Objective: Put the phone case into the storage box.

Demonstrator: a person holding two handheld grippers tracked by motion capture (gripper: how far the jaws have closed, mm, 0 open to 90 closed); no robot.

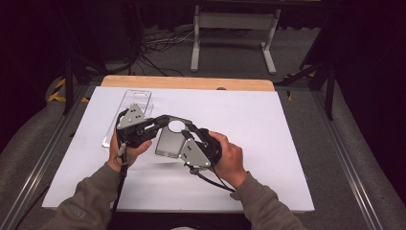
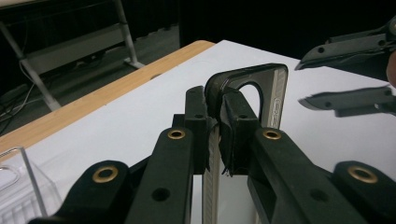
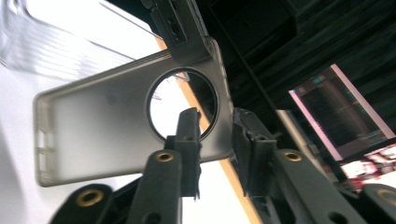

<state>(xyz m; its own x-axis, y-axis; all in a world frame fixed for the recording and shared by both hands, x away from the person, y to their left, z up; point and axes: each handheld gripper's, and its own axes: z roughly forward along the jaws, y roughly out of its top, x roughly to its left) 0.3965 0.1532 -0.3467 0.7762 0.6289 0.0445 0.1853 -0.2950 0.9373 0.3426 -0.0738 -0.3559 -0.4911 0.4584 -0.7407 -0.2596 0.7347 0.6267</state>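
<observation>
Here, left of centre in the high view, a clear plastic packaging tray (image 1: 134, 108) lies on the white table (image 1: 268, 129); whether anything is in it is hard to make out. Beside it the left gripper (image 1: 160, 122) is clamped on the rim of a translucent grey phone case with a round hole (image 1: 168, 142), held above the table at mid-frame. The right gripper (image 1: 189, 128) has jaws parted around the case's edge, pads not pressing.

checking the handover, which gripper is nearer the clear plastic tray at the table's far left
Left. The left gripper sits right beside the clear plastic tray, shut on the phone case; the right gripper is farther off, across the case.
</observation>
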